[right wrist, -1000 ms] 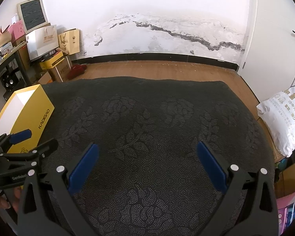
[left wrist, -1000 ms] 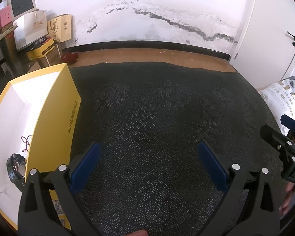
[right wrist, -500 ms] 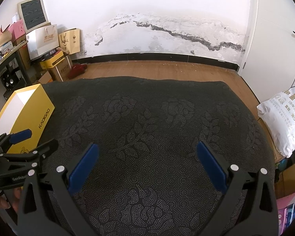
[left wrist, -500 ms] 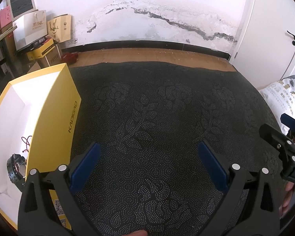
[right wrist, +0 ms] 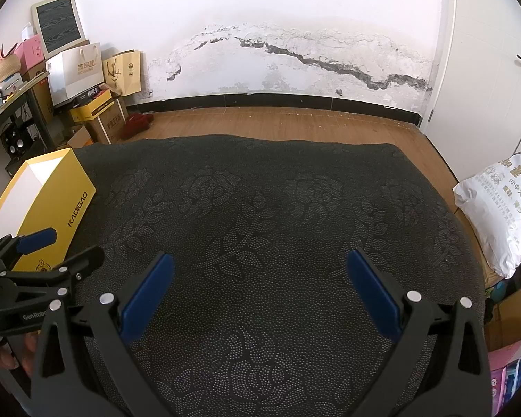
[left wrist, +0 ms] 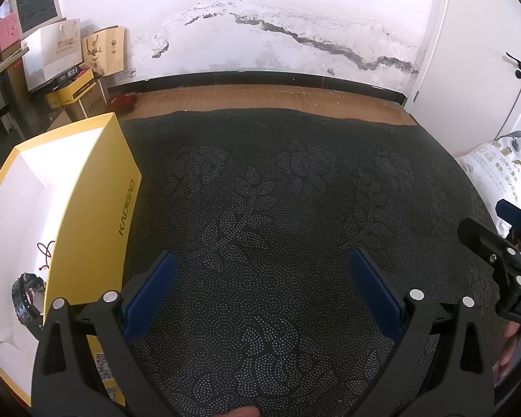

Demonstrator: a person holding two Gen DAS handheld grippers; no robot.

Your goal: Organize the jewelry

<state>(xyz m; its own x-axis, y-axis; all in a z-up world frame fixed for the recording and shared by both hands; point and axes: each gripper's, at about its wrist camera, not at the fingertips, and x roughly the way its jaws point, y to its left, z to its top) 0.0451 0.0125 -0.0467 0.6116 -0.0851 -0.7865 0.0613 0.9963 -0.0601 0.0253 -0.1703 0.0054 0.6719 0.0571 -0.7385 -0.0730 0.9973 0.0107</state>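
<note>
A yellow box [left wrist: 97,205] with a white inside stands open on the left of the black flower-patterned cloth [left wrist: 278,191]. Inside it lie a black beaded bracelet [left wrist: 24,295] and a thin dark red cord [left wrist: 45,253]. My left gripper [left wrist: 260,292] hovers open over the cloth just right of the box, nothing between its blue pads. My right gripper [right wrist: 258,290] is open too, empty, above the middle of the cloth. In the right wrist view the yellow box [right wrist: 48,205] sits far left behind the left gripper. No jewelry shows on the cloth.
Paper bags and cartons [right wrist: 93,83] are stacked by the wall at the back left. A white printed sack [right wrist: 496,208] lies off the cloth's right edge. Wooden floor [right wrist: 278,125] runs behind the cloth to a cracked white wall, and a white door [right wrist: 496,69] stands at the right.
</note>
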